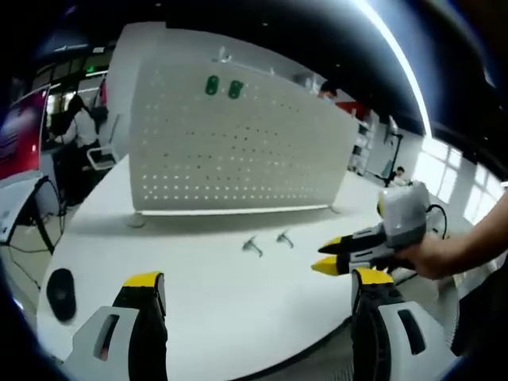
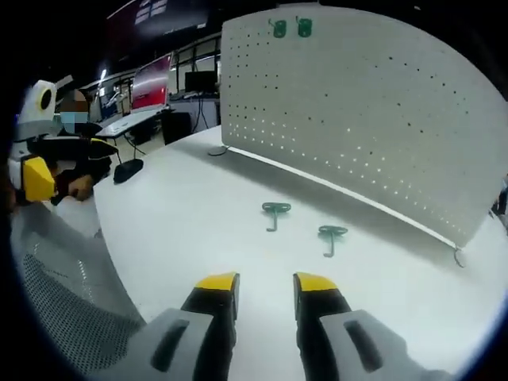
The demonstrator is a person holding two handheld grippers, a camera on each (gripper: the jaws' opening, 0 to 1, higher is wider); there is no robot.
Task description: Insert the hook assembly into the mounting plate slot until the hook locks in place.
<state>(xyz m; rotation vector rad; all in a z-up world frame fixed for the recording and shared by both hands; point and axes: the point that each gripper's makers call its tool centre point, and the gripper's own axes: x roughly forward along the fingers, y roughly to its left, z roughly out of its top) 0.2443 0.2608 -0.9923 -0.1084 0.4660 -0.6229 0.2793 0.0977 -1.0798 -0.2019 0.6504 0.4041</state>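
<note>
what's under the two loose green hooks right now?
Both hooks lie flat on the bare white table, apart from each other, in front of the upright pegboard. Nothing else shows beneath them; the contact patch itself is hidden.

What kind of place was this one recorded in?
Probably an open office or lab: a big white table holding a standing pegboard, desks with a monitor behind, and ceiling strip lights.

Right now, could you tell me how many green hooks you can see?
4: two hooks lie loose on the white table, one nearer the left gripper, one beside it; two more hang near the pegboard's top edge.
</note>
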